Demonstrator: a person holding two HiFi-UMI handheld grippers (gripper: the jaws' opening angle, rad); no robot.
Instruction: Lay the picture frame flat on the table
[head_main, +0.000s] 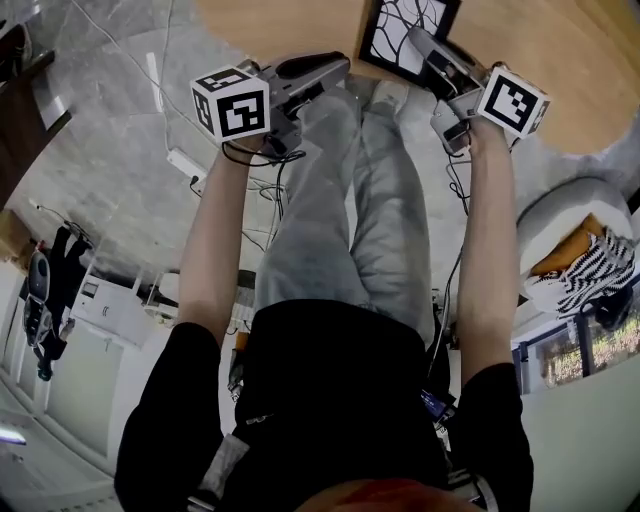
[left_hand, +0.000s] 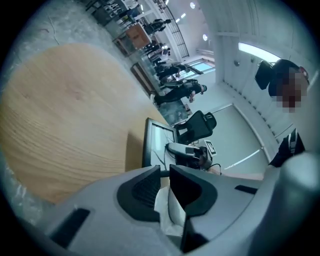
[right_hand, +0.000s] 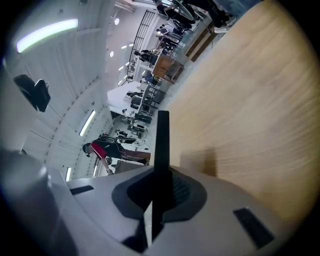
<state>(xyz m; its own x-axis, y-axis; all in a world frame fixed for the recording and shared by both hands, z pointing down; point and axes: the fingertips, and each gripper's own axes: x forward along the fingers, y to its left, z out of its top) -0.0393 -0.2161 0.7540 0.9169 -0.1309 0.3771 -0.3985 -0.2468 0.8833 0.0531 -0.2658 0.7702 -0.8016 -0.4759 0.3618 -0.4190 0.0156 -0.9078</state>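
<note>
With the right gripper (right_hand: 161, 175) clenched on the upright black rectangular picture frame (head_main: 395, 35) near the round wooden tabletop's (head_main: 565, 60) near edge, tilt it down slowly; the left gripper (left_hand: 165, 172), jaws slightly apart, grasps nothing.

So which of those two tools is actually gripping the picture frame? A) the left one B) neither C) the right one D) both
C: the jaws of the right gripper are clamped on the black edge of the picture frame, while the left gripper sits apart from it.
</note>
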